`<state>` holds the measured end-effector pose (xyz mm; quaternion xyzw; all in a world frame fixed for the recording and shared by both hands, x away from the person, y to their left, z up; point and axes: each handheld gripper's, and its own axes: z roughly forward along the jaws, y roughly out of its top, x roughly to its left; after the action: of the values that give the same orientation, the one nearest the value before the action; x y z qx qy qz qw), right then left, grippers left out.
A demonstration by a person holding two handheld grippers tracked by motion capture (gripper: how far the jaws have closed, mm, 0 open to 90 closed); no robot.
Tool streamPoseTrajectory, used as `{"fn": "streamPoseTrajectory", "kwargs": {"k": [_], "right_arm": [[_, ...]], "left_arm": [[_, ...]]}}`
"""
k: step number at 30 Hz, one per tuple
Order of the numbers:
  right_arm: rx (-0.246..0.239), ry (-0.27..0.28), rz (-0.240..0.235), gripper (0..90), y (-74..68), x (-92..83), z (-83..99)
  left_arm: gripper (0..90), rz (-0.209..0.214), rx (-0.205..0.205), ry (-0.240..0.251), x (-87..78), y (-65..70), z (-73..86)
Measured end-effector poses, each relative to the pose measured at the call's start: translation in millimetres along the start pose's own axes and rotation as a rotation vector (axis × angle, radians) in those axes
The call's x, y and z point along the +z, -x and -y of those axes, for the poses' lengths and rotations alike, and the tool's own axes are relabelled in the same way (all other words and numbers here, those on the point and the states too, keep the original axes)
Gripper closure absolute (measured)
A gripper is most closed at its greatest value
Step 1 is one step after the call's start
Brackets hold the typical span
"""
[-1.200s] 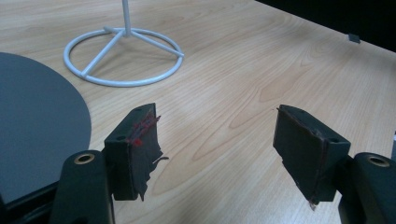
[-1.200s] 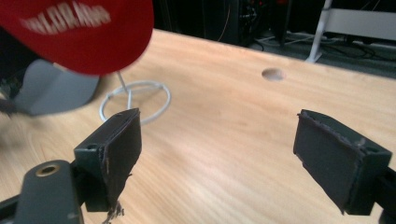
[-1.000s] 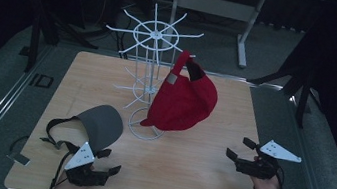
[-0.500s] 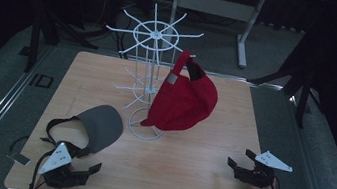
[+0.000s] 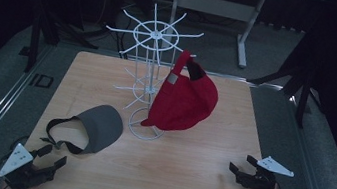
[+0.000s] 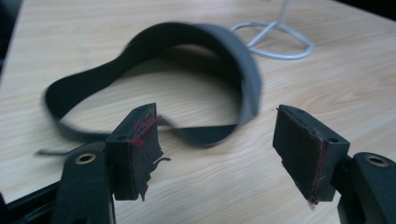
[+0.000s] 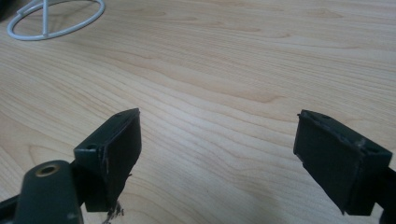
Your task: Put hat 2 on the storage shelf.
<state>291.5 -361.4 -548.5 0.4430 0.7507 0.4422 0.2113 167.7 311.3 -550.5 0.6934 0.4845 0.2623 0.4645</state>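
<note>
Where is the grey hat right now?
In the high view the grey visor lies on the table's left half, between the white wire rack's base ring and the left gripper.

Legible marking: the letters "ID", dark on the grey floor strip just beside the left edge of the bench, seen in the high view. The red cap carries a small grey patch at its back; any text on it is too small to read.
</note>
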Motion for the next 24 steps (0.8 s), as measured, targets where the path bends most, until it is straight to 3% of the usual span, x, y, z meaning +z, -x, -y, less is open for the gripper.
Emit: {"fn": "streamPoseTrajectory", "kwargs": {"k": [4,8,14,18,22,24], "right_arm": [[0.005,0.001,-0.004,15.0,0.0,-0.6,0.1],[0.005,0.005,-0.004,15.0,0.2,-0.8,0.5],[0.013,0.018,0.000,15.1,1.6,-1.7,0.9],[0.013,0.019,0.001,15.0,1.2,-2.0,1.4],[0.011,0.020,0.000,15.0,1.0,-2.2,1.8],[0.006,0.021,0.000,15.0,0.9,-1.9,2.0]], "left_arm": [[31.4,-0.026,-0.016,-0.036,6.9,-8.9,0.0],[31.4,-0.095,-0.030,-0.109,18.7,-14.2,0.9],[31.5,-0.153,-0.035,-0.154,31.8,-19.0,-3.7],[31.6,-0.150,-0.030,-0.159,41.2,-21.8,-7.1],[33.0,-0.178,-0.016,-0.189,50.3,-22.4,-10.1],[39.0,-0.168,-0.012,-0.189,53.7,-22.7,-11.4]]}}
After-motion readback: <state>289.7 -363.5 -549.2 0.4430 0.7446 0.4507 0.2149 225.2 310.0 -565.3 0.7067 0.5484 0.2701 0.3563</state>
